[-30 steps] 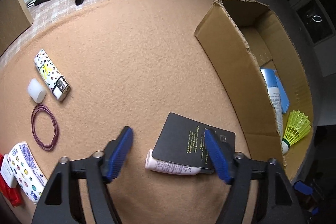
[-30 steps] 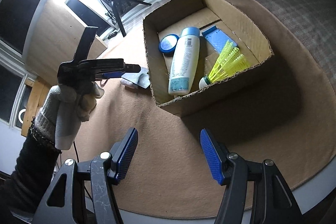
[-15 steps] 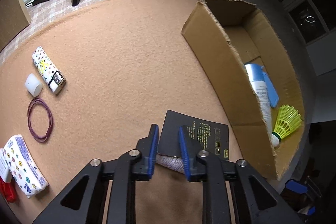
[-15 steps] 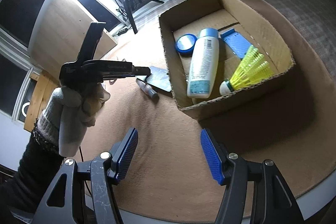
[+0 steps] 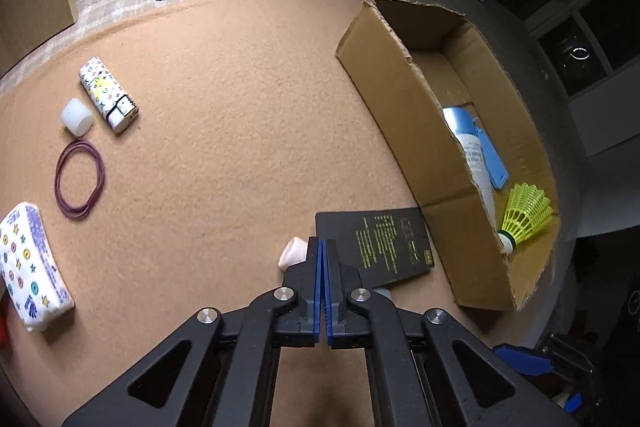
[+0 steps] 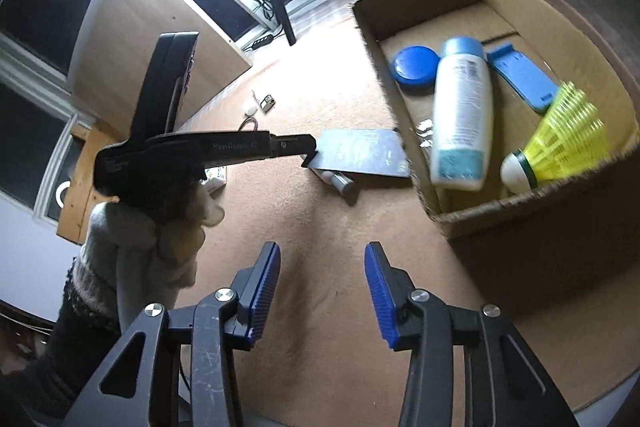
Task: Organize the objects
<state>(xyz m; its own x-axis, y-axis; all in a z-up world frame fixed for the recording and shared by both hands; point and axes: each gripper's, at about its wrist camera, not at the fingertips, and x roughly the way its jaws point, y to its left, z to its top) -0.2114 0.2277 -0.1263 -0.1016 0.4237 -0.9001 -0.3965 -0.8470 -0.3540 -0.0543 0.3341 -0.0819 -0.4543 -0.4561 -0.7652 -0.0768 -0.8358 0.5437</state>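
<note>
My left gripper (image 5: pixel 323 247) is shut, its tips at the near corner of a black card (image 5: pixel 376 247) with yellow print that lies over a small pink tube (image 5: pixel 294 254). I cannot tell if the card's edge is pinched between the pads. In the right wrist view the left gripper's tip (image 6: pixel 310 151) touches the card's (image 6: pixel 360 157) left edge, with the tube (image 6: pixel 340 183) under it. My right gripper (image 6: pixel 320 279) is open and empty above the felt. The cardboard box (image 5: pixel 404 95) holds a white bottle (image 6: pixel 460 115), a yellow shuttlecock (image 6: pixel 560 143), a blue lid (image 6: pixel 414 67) and a blue tag (image 6: pixel 524 79).
On the felt at the left lie a patterned lighter (image 5: pixel 108 93), a white cap (image 5: pixel 76 117), a purple rubber band (image 5: pixel 80 179) and a tissue pack (image 5: pixel 30 263). A wooden cabinet (image 6: pixel 160 39) and a ring light stand behind.
My left gripper has closed from wide open to shut and moved to the card's near-left corner. The right wrist view has drawn closer to the box.
</note>
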